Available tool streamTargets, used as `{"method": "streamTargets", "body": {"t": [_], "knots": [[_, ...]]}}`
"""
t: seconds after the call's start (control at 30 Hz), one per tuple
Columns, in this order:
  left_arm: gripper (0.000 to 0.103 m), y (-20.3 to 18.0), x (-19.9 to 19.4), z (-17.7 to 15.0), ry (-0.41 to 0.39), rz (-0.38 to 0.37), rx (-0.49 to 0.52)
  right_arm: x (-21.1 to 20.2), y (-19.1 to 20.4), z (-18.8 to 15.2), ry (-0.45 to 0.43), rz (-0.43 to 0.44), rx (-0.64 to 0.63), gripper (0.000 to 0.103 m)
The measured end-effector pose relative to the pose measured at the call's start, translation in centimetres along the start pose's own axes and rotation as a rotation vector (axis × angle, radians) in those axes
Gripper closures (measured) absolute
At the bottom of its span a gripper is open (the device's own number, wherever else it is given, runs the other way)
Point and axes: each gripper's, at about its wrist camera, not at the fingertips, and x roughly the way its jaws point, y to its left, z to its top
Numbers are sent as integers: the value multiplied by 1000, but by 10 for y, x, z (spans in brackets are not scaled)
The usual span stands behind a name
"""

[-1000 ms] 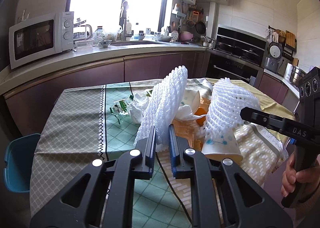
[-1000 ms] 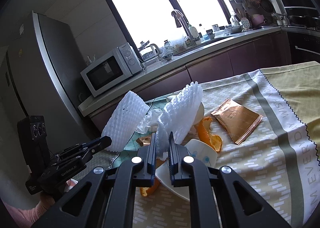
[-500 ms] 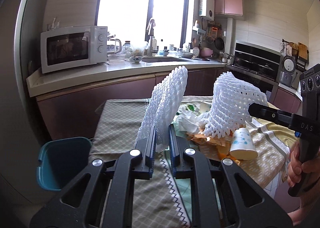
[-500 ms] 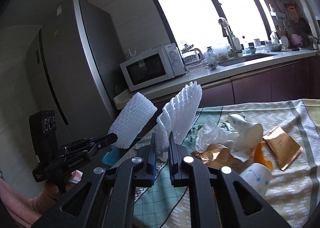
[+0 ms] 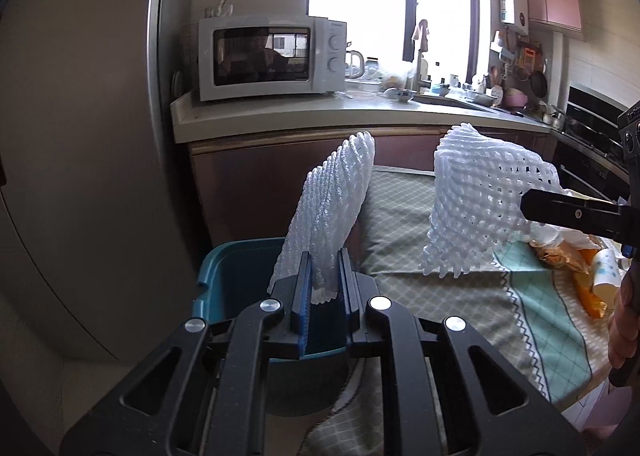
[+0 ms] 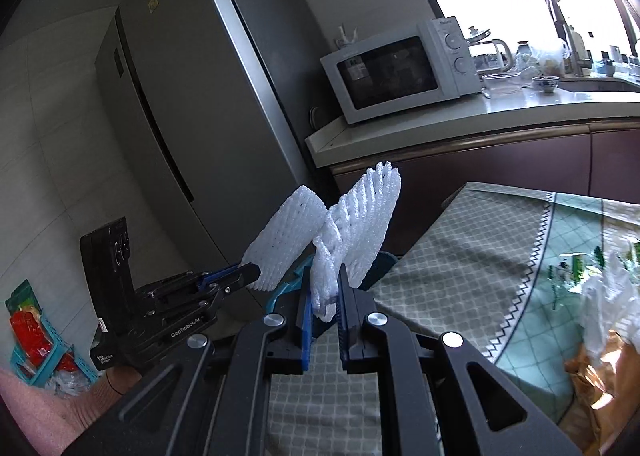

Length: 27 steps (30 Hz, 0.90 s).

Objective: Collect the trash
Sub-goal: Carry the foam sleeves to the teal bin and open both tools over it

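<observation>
My left gripper (image 5: pixel 323 276) is shut on a white foam fruit net (image 5: pixel 332 212) and holds it over the teal trash bin (image 5: pixel 236 276) beside the table's left end. My right gripper (image 6: pixel 323 296) is shut on a second white foam net (image 6: pixel 360 228), held above the table's left edge; it also shows in the left wrist view (image 5: pixel 480 200). The left gripper with its net (image 6: pixel 284 244) shows in the right wrist view, to the left. Only a sliver of the bin (image 6: pixel 384 258) shows there. More trash lies on the table: a paper cup (image 5: pixel 606 272), orange peel (image 5: pixel 588 292) and crumpled wrappers (image 6: pixel 600 372).
The table (image 5: pixel 440 284) has a patterned green and grey cloth. A counter with a microwave (image 5: pixel 272 56) runs behind it. A tall grey fridge (image 6: pixel 200 116) stands left of the counter. A small teal rack (image 6: pixel 36 336) sits on the floor at far left.
Both grippers swung left with their nets, away from the trash pile. The left net is now over the teal bin; the right net hangs at the table's left edge.
</observation>
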Motion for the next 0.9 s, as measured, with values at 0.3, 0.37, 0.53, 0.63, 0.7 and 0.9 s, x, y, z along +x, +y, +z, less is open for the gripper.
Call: {"method": "streamTargets", "body": {"t": [0.3,0.37,0.53,0.63,0.7,0.9], "knots": [[90,41,60,-17,113,37,-67,86,5,8,162,11,8,93],[90,45,74,-19,136,42,-75,101,4,7,193,5,15,93],[90,55,109,-25,190,41,-95,133,0,5,267,-20,29,93],[88,56,126,-27,219,40,-100,150,0,4,310,-37,32,91],[87,56,133,-30,240,39,-111,159,-1,2,336,-46,38,89],[74,52,159,-33,278,52,-111,168,-14,-3,358,-65,80,76]]}}
